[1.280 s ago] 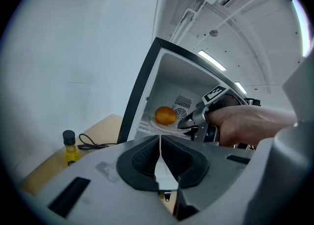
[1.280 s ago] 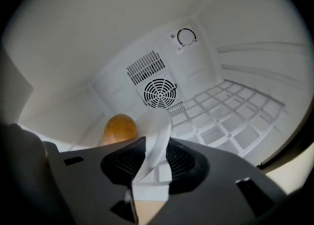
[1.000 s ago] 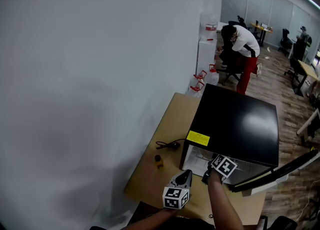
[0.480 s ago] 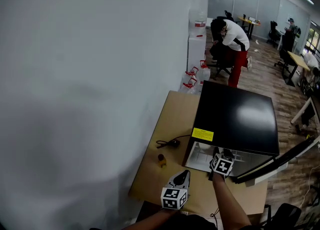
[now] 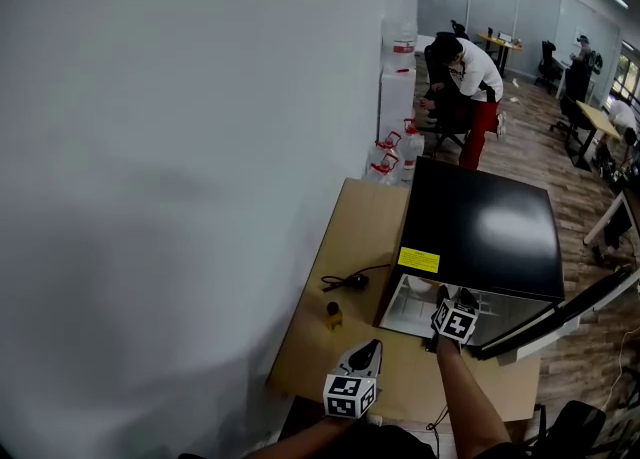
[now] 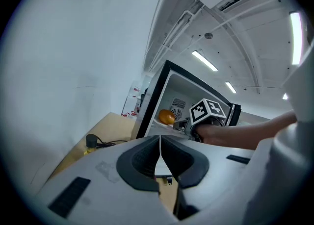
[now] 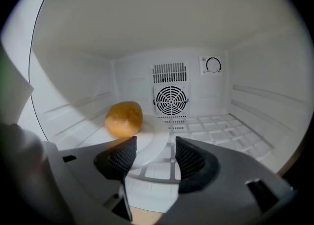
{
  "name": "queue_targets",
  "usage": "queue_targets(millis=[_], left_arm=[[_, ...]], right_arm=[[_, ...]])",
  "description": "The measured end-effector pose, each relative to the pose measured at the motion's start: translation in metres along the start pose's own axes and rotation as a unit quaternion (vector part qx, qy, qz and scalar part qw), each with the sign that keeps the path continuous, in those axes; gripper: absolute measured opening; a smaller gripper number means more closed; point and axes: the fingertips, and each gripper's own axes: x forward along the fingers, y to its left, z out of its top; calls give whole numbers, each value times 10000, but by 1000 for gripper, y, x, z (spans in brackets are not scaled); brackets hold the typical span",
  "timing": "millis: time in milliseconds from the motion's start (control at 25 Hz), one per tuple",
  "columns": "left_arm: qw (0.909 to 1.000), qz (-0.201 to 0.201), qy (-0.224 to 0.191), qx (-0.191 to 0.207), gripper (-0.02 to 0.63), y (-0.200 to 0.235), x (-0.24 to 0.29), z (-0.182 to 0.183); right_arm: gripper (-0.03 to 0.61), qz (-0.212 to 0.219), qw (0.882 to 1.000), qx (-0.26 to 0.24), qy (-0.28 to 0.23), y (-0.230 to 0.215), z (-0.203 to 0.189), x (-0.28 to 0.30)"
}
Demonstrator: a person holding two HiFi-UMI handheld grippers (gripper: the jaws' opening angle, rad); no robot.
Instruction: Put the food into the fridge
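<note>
Now we seem to be releasing: inside the fridge (image 5: 480, 227), our right gripper's (image 7: 154, 145) jaws are opening around the plate's (image 7: 149, 131) rim, with the bun (image 7: 124, 118) sitting on the plate. Our left gripper (image 6: 160, 145) hovers before the fridge, jaws together, empty. Next, likely, we back straight out and shut the door (image 5: 560, 325).

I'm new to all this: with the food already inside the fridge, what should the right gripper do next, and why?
Probably draw the right gripper straight back out of the fridge. Its jaws are opening, clear of the plate, which rests on the shelf with the food on it.
</note>
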Motion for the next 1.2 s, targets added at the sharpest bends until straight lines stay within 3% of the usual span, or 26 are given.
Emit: queue_targets(millis=[400, 720, 1040, 1200], left_arm=[[10000, -27, -28, 13, 21, -2, -18, -2], [9999, 19, -95, -73, 21, 4, -42, -4], [9987, -272, -289, 309, 21, -18, -73, -2], [9978, -529, -351, 175, 21, -27, -76, -5]], right_arm=[[302, -322, 9994, 99, 46, -6, 3, 2], [302, -202, 9996, 35, -191, -4, 4, -7], [302, -56, 9993, -98, -353, 1, -8, -75], [302, 81, 9992, -30, -383, 3, -21, -123]])
